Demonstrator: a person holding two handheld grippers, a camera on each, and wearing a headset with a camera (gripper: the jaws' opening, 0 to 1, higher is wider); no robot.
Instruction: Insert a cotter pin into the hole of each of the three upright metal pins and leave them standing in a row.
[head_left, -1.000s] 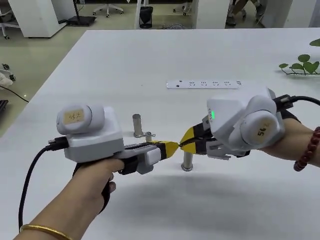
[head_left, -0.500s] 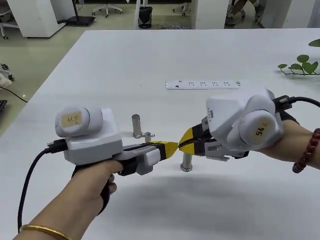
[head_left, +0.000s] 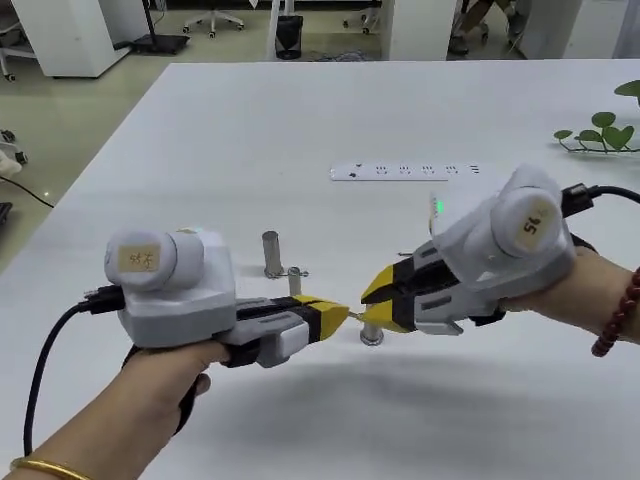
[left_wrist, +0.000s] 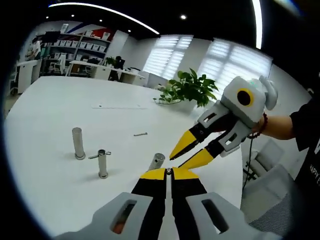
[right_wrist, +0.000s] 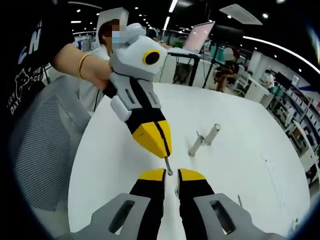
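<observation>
Head view: two grippers meet tip to tip over a wide white counter (head_left: 420, 110). Three upright metal pins stand in a loose row: the far pin (head_left: 271, 253), the middle pin (head_left: 295, 281), and the near pin (head_left: 372, 335) just below the tips. The left gripper (head_left: 335, 315) has its jaws closed. The right gripper (head_left: 378, 302) has its jaws a little apart, gripping nothing. A power strip (head_left: 405, 171) lies well beyond. Bare counter surrounds the pins, and its edges are far off.

Left gripper view: an inserted cotter pin (left_wrist: 100, 155) crosses the middle pin's top. A loose cotter pin (left_wrist: 140, 134) lies beyond.

Right gripper view: the left jaws pinch a held cotter pin (right_wrist: 168, 164) (a thin sliver, pointing down).
</observation>
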